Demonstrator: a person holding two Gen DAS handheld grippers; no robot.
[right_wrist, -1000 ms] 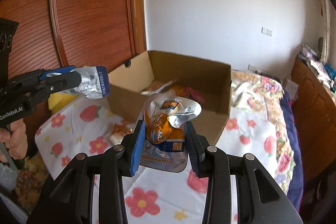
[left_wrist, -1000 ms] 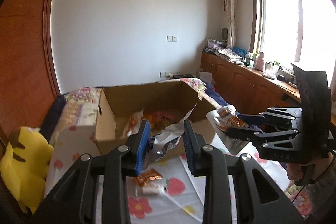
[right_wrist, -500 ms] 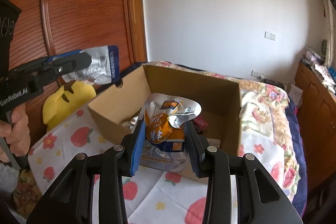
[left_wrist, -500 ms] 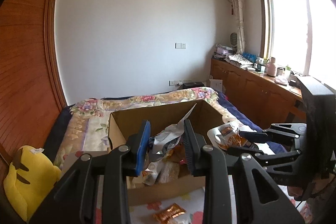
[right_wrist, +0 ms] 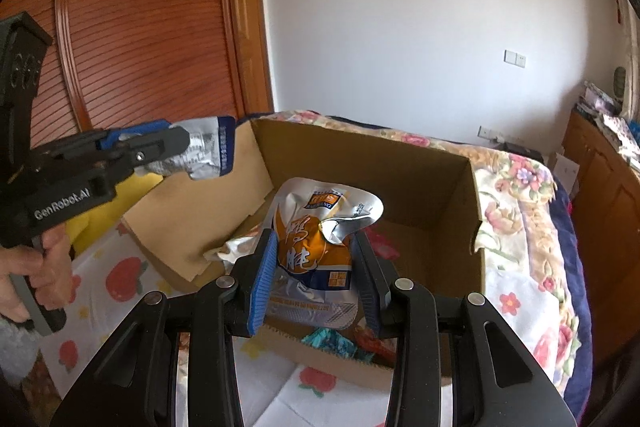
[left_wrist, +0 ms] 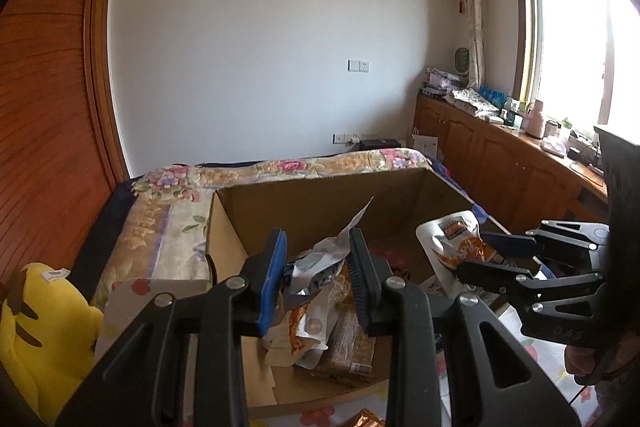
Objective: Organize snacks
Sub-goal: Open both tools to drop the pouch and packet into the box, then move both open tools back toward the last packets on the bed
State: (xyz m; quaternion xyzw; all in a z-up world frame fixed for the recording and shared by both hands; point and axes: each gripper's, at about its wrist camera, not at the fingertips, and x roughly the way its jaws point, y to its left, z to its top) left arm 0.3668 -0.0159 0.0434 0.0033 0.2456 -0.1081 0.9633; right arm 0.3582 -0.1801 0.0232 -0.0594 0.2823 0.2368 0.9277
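An open cardboard box [left_wrist: 320, 203] stands on the bed and holds several snack packets [left_wrist: 340, 331]. My left gripper [left_wrist: 318, 279] is shut on a crumpled silver and blue snack packet [left_wrist: 320, 263] above the box's near left part; it also shows in the right wrist view [right_wrist: 204, 151]. My right gripper [right_wrist: 316, 275] is shut on a silver and orange snack pouch [right_wrist: 320, 227], held over the box [right_wrist: 400, 163]. The pouch also shows in the left wrist view [left_wrist: 456, 243] at the box's right side.
A yellow plush toy [left_wrist: 36, 331] lies left of the box. A white sheet with fruit prints [right_wrist: 112, 279] covers the bed's front, with a small orange packet [left_wrist: 364, 419] on it. Wooden cabinets [left_wrist: 500, 163] line the right wall, a wooden wardrobe [right_wrist: 132, 19] the left.
Both grippers have moved forward with their packets, from in front of the box to above its opening. Both stay shut.
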